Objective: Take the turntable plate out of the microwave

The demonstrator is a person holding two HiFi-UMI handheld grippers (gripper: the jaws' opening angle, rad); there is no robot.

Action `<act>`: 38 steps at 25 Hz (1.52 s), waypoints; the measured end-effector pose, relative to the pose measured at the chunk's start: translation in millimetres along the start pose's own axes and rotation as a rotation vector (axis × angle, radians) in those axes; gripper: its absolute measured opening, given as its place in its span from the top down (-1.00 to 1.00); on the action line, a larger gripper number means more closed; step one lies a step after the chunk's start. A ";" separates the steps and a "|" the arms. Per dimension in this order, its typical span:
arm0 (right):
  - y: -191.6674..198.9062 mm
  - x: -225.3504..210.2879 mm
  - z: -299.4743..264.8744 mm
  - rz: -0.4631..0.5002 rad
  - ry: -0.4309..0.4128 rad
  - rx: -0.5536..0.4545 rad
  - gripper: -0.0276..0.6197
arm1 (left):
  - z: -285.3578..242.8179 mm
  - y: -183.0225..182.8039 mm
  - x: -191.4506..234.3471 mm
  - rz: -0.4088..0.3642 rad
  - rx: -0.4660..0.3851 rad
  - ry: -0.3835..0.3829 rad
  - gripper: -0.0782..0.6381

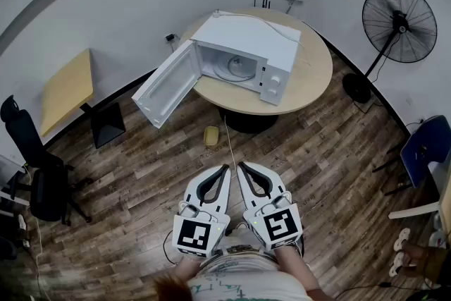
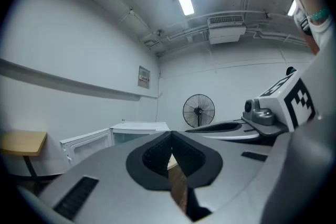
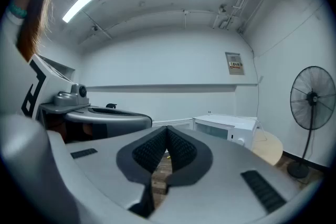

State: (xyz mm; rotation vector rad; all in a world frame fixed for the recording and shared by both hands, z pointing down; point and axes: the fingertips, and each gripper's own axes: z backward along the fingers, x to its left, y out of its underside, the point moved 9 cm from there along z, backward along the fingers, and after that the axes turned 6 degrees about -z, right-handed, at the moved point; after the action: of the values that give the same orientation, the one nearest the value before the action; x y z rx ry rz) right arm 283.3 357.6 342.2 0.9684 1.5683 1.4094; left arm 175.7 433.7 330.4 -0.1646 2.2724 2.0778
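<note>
A white microwave [image 1: 243, 58] stands on a round wooden table [image 1: 310, 77], its door [image 1: 166, 84] swung wide open to the left. Inside the cavity lies the glass turntable plate [image 1: 234, 68]. Both grippers are held side by side near the person's body, well short of the table. My left gripper [image 1: 225, 167] is shut and empty, and so is my right gripper [image 1: 240, 165]. The microwave [image 2: 137, 130] shows far off past the left gripper [image 2: 170, 134], and again as the microwave [image 3: 226, 127] beyond the right gripper [image 3: 167, 128].
A standing fan [image 1: 397, 17] is at the right of the table. A small yellow object [image 1: 211, 135] lies on the wooden floor in front of the table, with a cord running by it. A yellow-topped desk [image 1: 66, 89] and a black chair [image 1: 32, 151] stand at the left; a blue chair [image 1: 427, 144] at the right.
</note>
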 end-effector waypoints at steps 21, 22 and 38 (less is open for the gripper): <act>7.7 -21.9 -22.4 -0.052 0.048 -0.014 0.94 | -24.9 10.9 21.5 0.072 0.008 0.017 0.74; 8.2 -23.9 -28.9 -0.051 0.054 -0.013 0.94 | -30.2 12.2 27.8 0.071 0.002 0.019 0.74; -10.5 -52.9 -163.4 -0.031 0.158 -0.024 0.94 | -116.7 13.5 149.7 0.061 -0.035 0.125 0.74</act>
State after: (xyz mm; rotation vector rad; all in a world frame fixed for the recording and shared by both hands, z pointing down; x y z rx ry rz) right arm 153.0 245.2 345.3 0.8310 1.6697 1.5107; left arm 28.9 312.8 337.2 -0.2354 2.3395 2.1978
